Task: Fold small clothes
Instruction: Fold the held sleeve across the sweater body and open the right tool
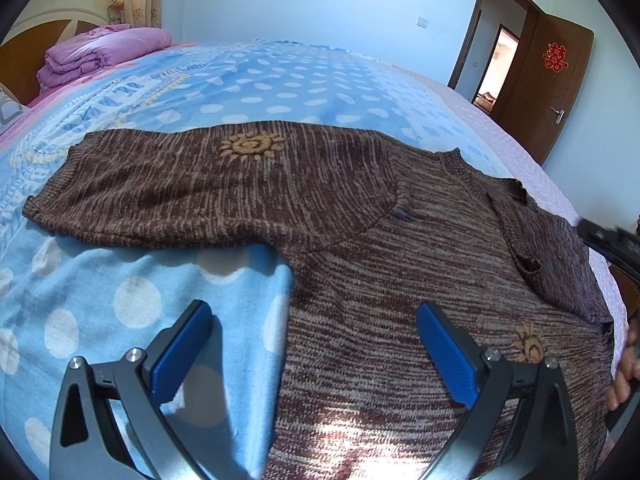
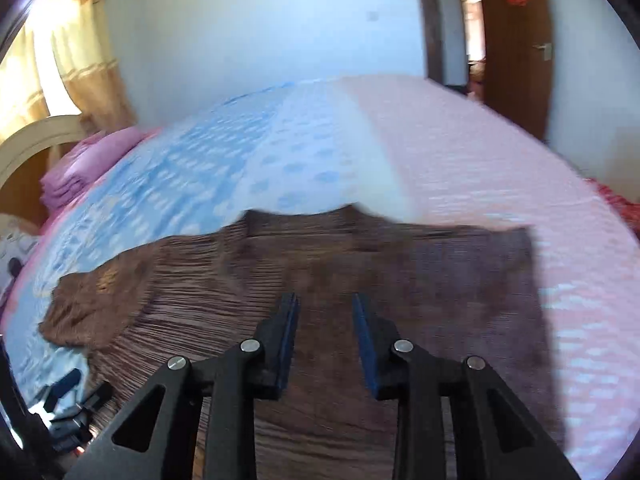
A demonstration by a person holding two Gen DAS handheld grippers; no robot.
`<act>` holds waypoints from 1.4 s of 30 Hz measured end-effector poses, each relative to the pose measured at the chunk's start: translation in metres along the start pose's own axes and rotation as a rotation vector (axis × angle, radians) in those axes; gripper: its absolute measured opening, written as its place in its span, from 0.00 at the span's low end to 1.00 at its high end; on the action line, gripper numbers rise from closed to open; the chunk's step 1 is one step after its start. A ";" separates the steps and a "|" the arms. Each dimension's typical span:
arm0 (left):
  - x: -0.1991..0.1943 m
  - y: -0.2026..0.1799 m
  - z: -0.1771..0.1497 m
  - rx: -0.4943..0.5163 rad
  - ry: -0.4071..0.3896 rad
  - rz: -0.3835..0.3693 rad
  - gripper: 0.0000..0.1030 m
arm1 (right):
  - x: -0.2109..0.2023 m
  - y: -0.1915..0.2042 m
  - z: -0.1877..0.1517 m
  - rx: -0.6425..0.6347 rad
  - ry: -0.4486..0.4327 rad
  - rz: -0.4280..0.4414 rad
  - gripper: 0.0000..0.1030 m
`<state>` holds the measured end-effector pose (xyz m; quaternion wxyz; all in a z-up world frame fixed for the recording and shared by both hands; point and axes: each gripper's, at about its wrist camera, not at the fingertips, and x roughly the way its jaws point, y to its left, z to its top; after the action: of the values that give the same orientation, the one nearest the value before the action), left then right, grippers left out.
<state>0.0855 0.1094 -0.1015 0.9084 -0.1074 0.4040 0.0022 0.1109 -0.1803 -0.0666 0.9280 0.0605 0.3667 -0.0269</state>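
A brown knitted sweater (image 1: 360, 248) lies flat on the bed. Its left sleeve (image 1: 168, 192) stretches out to the left and bears a yellow sun motif. The right sleeve (image 1: 560, 256) lies folded over the body at the right edge. My left gripper (image 1: 316, 320) is wide open and empty, low over the sweater's left side edge. In the blurred right wrist view the sweater (image 2: 320, 272) fills the middle. My right gripper (image 2: 325, 312) is open and empty above its body. The right gripper also shows in the left wrist view (image 1: 612, 244) at the far right.
The bed has a blue polka-dot blanket (image 1: 280, 84) and a pink sheet (image 2: 480, 160). A folded purple quilt (image 1: 100, 52) lies by the headboard. An open brown door (image 1: 556, 80) stands at the back right. Curtains (image 2: 68, 60) hang at the left.
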 end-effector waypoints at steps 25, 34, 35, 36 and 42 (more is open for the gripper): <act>0.002 0.001 0.000 0.014 0.007 0.019 1.00 | 0.022 -0.107 0.023 0.124 0.065 -0.162 0.16; 0.003 -0.001 -0.001 0.024 0.007 0.033 1.00 | 0.081 -0.111 0.028 0.126 0.109 -0.357 0.13; 0.003 -0.001 -0.001 0.025 0.008 0.033 1.00 | 0.078 -0.108 0.029 0.115 0.109 -0.406 0.13; 0.003 -0.001 -0.001 0.025 0.008 0.033 1.00 | 0.074 -0.103 0.029 0.109 0.095 -0.425 0.13; 0.004 -0.002 -0.001 0.031 0.010 0.044 1.00 | 0.009 -0.042 -0.003 0.085 0.043 -0.169 0.16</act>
<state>0.0880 0.1069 -0.1044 0.9077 -0.0846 0.4107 0.0155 0.1117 -0.2212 -0.0785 0.9110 0.0691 0.3886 -0.1193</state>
